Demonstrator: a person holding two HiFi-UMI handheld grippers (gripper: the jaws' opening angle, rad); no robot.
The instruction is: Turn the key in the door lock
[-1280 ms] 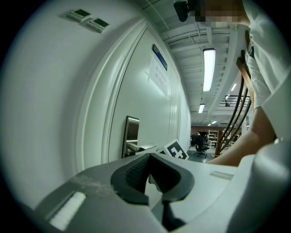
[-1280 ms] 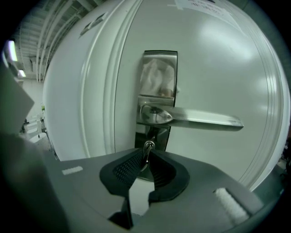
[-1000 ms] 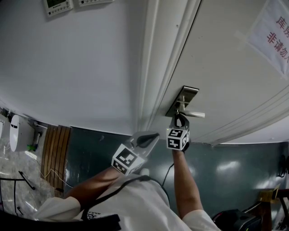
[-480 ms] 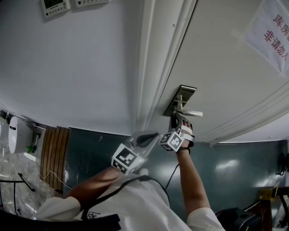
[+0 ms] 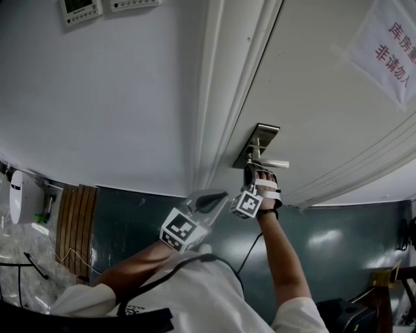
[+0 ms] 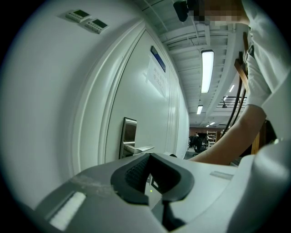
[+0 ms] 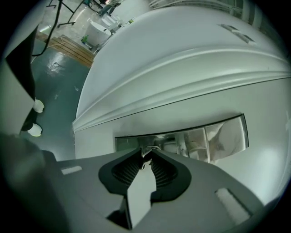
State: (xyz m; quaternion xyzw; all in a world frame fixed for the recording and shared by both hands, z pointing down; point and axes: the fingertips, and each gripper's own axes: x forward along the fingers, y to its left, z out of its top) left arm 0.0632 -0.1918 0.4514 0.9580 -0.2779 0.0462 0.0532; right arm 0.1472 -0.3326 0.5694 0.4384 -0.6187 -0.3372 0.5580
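A metal lock plate (image 5: 258,140) with a lever handle (image 5: 273,163) sits on the white door (image 5: 312,97). My right gripper (image 5: 250,172) is at the plate, just below the lever. In the right gripper view its fingertips (image 7: 147,154) flank a small key (image 7: 148,148) stuck in the plate (image 7: 195,139). The jaws have just been opening; a narrow gap shows and the key stands between the tips. My left gripper (image 5: 223,194) hangs back from the door, shut and empty. From the left gripper view (image 6: 150,155) the plate (image 6: 128,132) and lever (image 6: 142,148) appear ahead.
The door frame (image 5: 214,97) runs left of the lock, with white wall beyond. A paper notice with red print (image 5: 390,49) hangs on the door's upper right. Wall control panels (image 5: 81,8) sit at the top left. Wooden slats (image 5: 75,221) and dark floor lie below.
My right hand has rolled at the lock, its marker cube swinging round to the left. The left gripper has stayed where it was.
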